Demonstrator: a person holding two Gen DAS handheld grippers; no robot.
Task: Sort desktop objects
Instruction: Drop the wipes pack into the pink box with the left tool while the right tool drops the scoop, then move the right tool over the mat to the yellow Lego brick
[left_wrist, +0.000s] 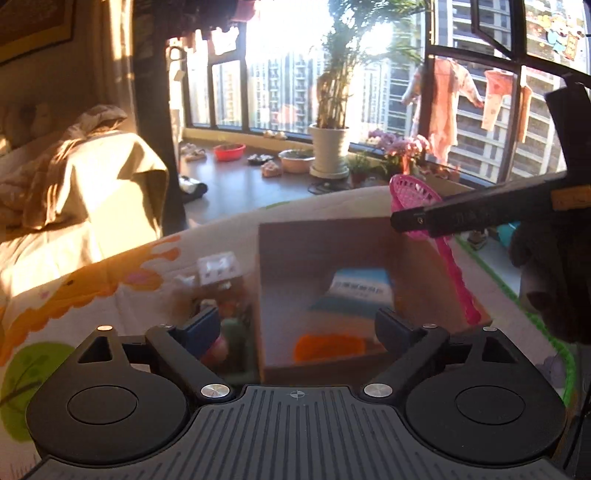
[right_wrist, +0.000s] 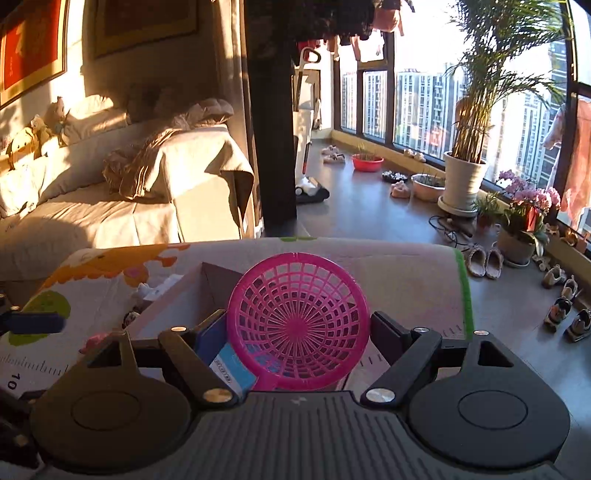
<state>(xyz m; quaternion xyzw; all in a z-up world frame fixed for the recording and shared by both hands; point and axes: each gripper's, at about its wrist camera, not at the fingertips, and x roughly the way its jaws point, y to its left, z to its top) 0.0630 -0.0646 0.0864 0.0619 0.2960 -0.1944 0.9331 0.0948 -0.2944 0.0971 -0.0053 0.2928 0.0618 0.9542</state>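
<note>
An open cardboard box (left_wrist: 325, 236) stands on the cartoon-printed table mat (left_wrist: 74, 314). Inside lie a blue-and-white packet (left_wrist: 360, 291) and an orange item (left_wrist: 328, 347). My left gripper (left_wrist: 295, 325) hangs open above the box with nothing between its pads. My right gripper (right_wrist: 299, 332) is shut across the round head of a pink plastic strainer (right_wrist: 299, 325), its handle pointing back at the camera. In the left wrist view the strainer (left_wrist: 413, 192) is held over the box's right side, its handle slanting down, under a right finger (left_wrist: 461, 214).
Small toys and a white block (left_wrist: 218, 267) lie blurred on the mat left of the box (right_wrist: 173, 299). Beyond the table's far edge are a bed (right_wrist: 110, 206), a dark pillar (right_wrist: 273, 147), potted plants (right_wrist: 463, 181) and shoes (right_wrist: 484, 262) on the floor.
</note>
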